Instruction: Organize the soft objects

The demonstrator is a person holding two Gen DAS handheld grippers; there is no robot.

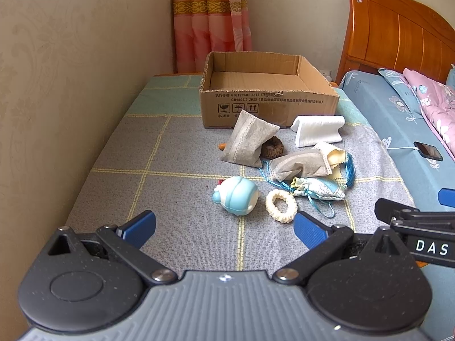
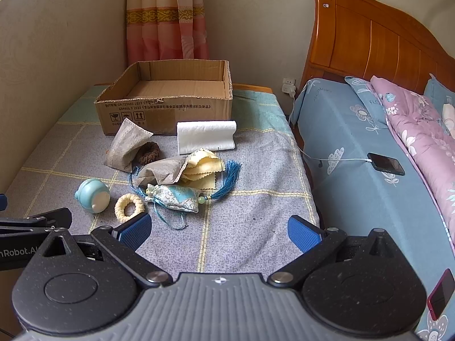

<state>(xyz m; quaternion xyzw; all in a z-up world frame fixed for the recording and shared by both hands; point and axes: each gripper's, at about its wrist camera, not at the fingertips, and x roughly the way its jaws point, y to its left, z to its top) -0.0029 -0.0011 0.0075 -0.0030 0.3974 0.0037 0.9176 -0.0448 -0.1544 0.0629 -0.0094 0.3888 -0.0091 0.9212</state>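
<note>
Both grippers, left point(image 1: 224, 226) and right point(image 2: 219, 227), hang low over the grey checked surface point(image 1: 176, 199), fingers spread wide and holding nothing. Just beyond lie the white ring point(image 1: 281, 206), blue toy point(image 1: 236, 196), blue pouch point(image 2: 176, 200), grey sachets point(image 1: 248, 139) and white roll point(image 2: 206, 136). Farthest, the cardboard box point(image 1: 267, 105) looks empty, so sorting seems unstarted.

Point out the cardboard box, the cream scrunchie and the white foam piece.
cardboard box point(image 1: 270, 105): left wrist view, printed front wall.
cream scrunchie point(image 2: 121, 209): right wrist view, left side of ring.
white foam piece point(image 2: 206, 136): right wrist view, front face.
</note>
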